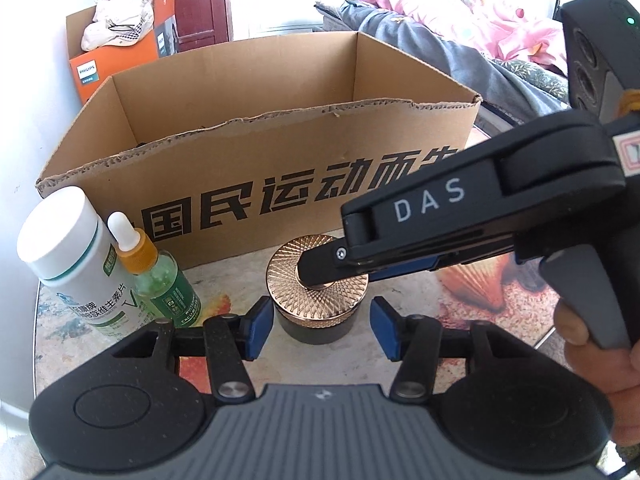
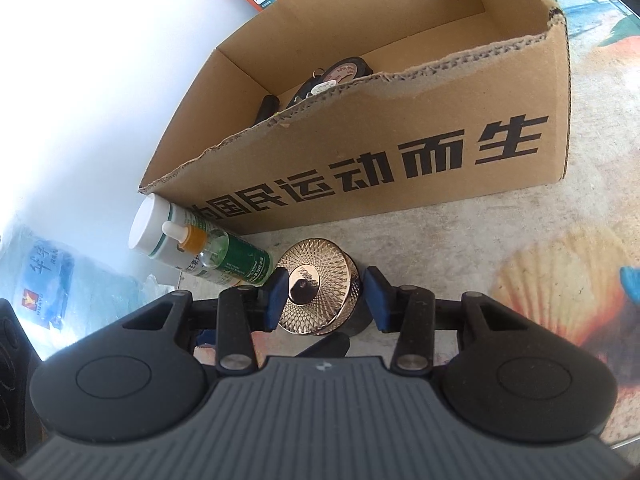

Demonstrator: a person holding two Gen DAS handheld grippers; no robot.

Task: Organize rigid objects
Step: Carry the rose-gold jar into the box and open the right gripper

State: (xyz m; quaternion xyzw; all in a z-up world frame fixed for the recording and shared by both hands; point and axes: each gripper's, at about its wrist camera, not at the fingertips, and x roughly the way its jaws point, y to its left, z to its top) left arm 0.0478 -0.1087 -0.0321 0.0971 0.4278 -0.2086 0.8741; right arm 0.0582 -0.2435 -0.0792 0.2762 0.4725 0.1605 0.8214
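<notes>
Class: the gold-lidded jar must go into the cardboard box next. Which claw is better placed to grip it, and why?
Probably the left claw: its open pads bracket the jar level at its sides. The right claw comes from above, tilted over the lid.

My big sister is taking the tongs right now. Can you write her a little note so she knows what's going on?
Left tongs: open, low at the gold-lidded jar, one pad each side, holding nothing.
Right tongs: open, straddling the jar's lid from above, apparently not clamped.
In front of the cardboard box: the jar, white-capped bottle, dropper bottle.
Done: a few dark items lie in the box.
Left: grip the jar, box it, then probably both bottles.
</notes>
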